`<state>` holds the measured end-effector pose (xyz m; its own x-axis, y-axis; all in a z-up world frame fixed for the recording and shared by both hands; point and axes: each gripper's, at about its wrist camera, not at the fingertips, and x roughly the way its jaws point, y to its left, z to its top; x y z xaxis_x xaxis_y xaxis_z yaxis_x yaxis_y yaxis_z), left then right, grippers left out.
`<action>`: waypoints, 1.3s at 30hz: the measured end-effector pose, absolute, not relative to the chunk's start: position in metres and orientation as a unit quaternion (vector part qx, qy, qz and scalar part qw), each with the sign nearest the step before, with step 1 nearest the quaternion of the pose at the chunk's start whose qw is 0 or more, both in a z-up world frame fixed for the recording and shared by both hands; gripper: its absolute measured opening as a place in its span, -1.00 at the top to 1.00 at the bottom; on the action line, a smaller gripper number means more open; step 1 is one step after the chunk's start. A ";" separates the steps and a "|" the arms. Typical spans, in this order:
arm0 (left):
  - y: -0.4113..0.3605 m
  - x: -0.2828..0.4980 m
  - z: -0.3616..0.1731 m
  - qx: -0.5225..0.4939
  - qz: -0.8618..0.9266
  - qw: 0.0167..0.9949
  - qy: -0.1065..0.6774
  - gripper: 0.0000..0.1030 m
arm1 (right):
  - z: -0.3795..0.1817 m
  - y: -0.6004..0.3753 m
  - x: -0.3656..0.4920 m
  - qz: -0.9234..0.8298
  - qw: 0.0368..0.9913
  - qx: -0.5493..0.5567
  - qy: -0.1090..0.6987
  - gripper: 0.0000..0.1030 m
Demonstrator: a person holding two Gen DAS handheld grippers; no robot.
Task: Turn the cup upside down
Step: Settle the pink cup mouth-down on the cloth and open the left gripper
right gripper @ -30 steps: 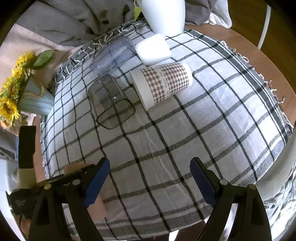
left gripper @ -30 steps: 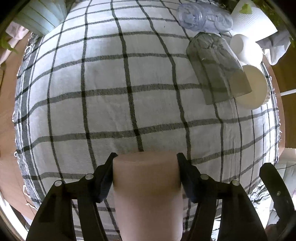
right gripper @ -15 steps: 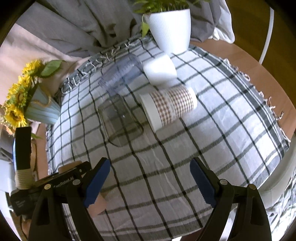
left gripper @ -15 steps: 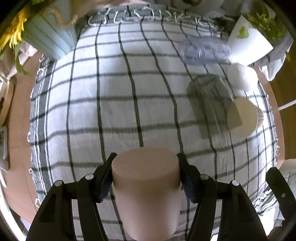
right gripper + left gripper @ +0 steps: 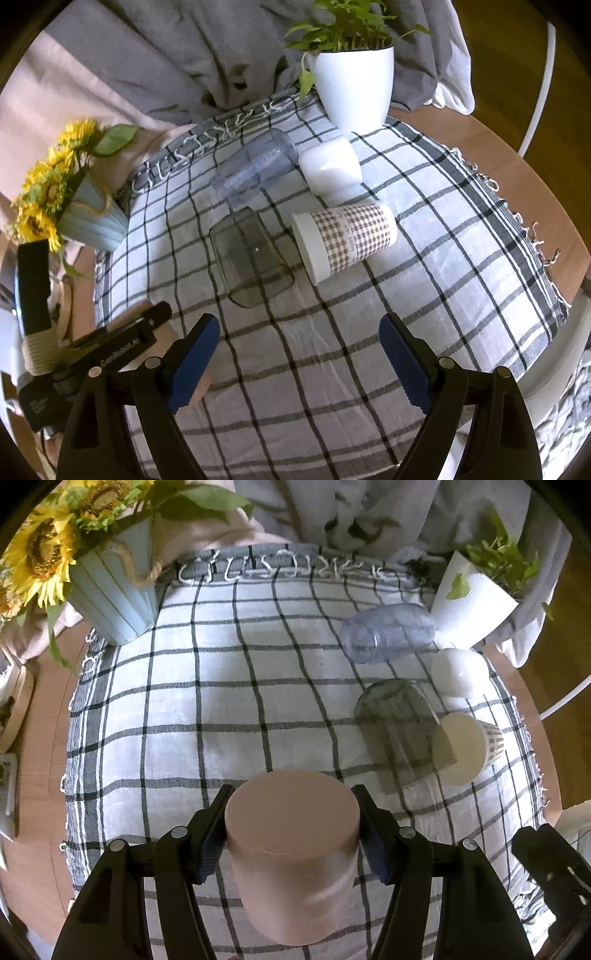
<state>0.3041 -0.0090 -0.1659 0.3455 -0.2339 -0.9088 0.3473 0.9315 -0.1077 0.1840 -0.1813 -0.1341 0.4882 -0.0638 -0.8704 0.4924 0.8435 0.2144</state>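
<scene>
My left gripper (image 5: 291,830) is shut on a pink cup (image 5: 293,853), its closed flat end facing the camera, held above the checked tablecloth (image 5: 229,709). In the right wrist view the left gripper (image 5: 122,343) shows at the lower left with a bit of the pink cup (image 5: 201,387) behind my right finger. My right gripper (image 5: 299,362) is open and empty over the near part of the cloth.
On their sides at the right lie a smoky glass (image 5: 399,734), a checked paper cup (image 5: 347,236), a white cup (image 5: 330,168) and a clear tumbler (image 5: 255,168). A sunflower vase (image 5: 110,594) stands far left, a white plant pot (image 5: 352,88) far right.
My left gripper has lifted and tilted with the pink cup, so the view takes in more of the table's far side. The right gripper has drawn back, still open.
</scene>
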 end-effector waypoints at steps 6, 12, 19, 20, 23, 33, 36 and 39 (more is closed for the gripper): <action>-0.008 0.290 -0.163 0.053 -0.176 0.829 0.528 -0.21 | -0.141 -0.176 0.177 -0.165 0.830 0.211 0.489 -0.72; 0.000 0.273 -0.159 0.044 -0.177 0.831 0.525 -0.20 | -0.144 -0.176 0.169 -0.164 0.827 0.208 0.496 -0.72; 0.006 0.255 -0.159 0.035 -0.175 0.829 0.530 -0.20 | -0.148 -0.175 0.162 -0.157 0.827 0.201 0.502 -0.72; 0.006 0.253 -0.160 0.034 -0.174 0.828 0.532 -0.20 | -0.148 -0.174 0.161 -0.157 0.826 0.199 0.503 -0.72; 0.008 0.250 -0.163 0.030 -0.172 0.827 0.535 -0.19 | -0.149 -0.174 0.159 -0.156 0.826 0.196 0.505 -0.72; 0.004 0.245 -0.167 0.035 -0.172 0.830 0.529 -0.19 | -0.147 -0.175 0.155 -0.153 0.830 0.184 0.504 -0.72; 0.003 0.244 -0.161 0.046 -0.170 0.840 0.513 -0.22 | -0.145 -0.176 0.154 -0.152 0.832 0.184 0.501 -0.72; 0.001 0.239 -0.149 0.058 -0.161 0.855 0.489 -0.54 | -0.140 -0.176 0.151 -0.150 0.838 0.183 0.491 -0.72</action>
<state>0.2386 0.0009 -0.1487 0.4694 -0.2190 -0.8554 0.3327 0.9412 -0.0584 0.1513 -0.1758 -0.1402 0.4727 -0.0725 -0.8782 0.4320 0.8877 0.1592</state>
